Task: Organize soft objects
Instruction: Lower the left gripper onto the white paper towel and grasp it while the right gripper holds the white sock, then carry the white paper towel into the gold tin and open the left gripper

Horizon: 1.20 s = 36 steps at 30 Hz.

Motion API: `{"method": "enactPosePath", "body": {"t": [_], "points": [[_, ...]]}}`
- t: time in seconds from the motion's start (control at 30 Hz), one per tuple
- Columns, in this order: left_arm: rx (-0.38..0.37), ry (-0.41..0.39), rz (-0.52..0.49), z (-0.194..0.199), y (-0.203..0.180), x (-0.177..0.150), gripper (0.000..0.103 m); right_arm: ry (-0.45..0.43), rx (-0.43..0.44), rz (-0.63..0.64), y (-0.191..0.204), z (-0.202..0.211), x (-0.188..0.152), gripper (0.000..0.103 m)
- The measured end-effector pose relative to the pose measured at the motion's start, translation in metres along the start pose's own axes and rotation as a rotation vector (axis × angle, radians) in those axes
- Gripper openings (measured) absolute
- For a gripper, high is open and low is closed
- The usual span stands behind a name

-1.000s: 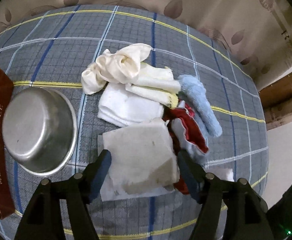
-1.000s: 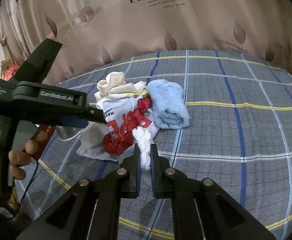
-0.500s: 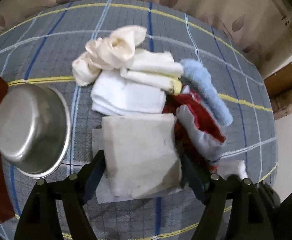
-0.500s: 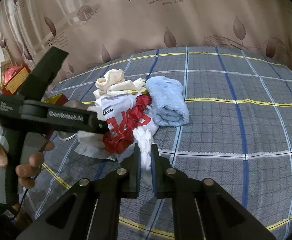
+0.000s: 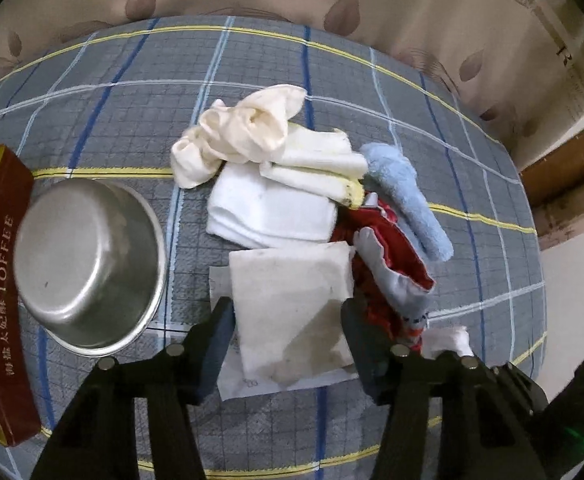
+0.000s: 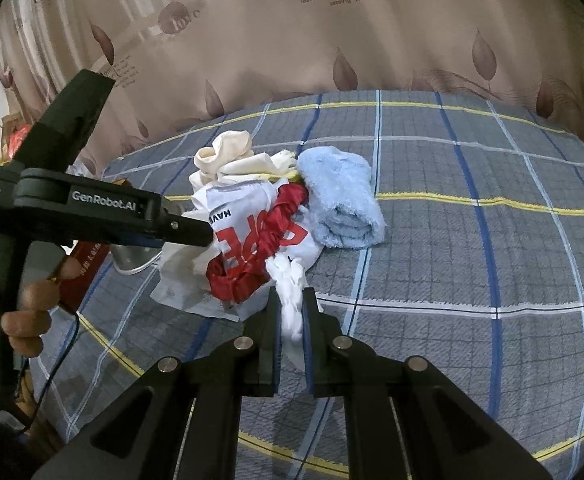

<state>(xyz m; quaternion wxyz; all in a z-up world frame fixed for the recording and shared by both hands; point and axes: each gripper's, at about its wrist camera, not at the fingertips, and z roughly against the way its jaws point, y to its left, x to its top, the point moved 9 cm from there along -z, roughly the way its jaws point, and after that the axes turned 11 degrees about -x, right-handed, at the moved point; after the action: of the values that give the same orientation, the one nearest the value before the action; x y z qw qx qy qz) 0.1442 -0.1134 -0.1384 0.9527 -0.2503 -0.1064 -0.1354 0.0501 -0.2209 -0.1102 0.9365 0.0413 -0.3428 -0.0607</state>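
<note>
Plaid bed [image 5: 104,112] carries the cloth pile. My left gripper [image 5: 286,322] has just been closing, jaws straddling the folded white pad [image 5: 292,304] at the pile's near edge; pad contact unclear, probably touching. My right gripper [image 6: 292,320] pinches the white cloth strip [image 6: 290,284].

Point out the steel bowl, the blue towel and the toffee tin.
steel bowl [image 5: 88,268], left wrist view, inner floor.
blue towel [image 6: 343,196], right wrist view, top of the roll.
toffee tin [image 5: 2,292], left wrist view, lettered side wall.

A bowl [image 5: 88,268] sat left of the cloth pile [image 5: 292,216] on the bed [image 5: 132,120]; a tin [image 5: 0,300] lay left of the bowl.
</note>
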Motion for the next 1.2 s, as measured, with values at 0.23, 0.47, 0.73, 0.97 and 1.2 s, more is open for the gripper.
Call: {"method": "enactPosePath", "body": {"t": [0.23,0.47,0.73,0.97,1.2], "points": [[0.002,0.022,0.027,-0.004,-0.001,-0.002,0.078,0.016,0.008,-0.012,0.000,-0.003,-0.002,0.010],[0.057,0.052,-0.001,-0.020,-0.002,-0.001,0.078,0.028,0.015,-0.022,-0.001,-0.006,-0.004,0.011],[0.070,0.082,0.003,-0.031,-0.005,-0.002,0.077,0.038,0.016,-0.019,0.000,-0.009,-0.006,0.011],[0.029,0.058,-0.001,-0.016,-0.008,0.000,0.070,0.039,0.009,-0.020,-0.001,-0.010,-0.006,0.011],[0.012,0.036,0.023,-0.003,-0.005,-0.002,0.070,0.036,0.002,-0.013,-0.002,-0.010,-0.006,0.011]]}}
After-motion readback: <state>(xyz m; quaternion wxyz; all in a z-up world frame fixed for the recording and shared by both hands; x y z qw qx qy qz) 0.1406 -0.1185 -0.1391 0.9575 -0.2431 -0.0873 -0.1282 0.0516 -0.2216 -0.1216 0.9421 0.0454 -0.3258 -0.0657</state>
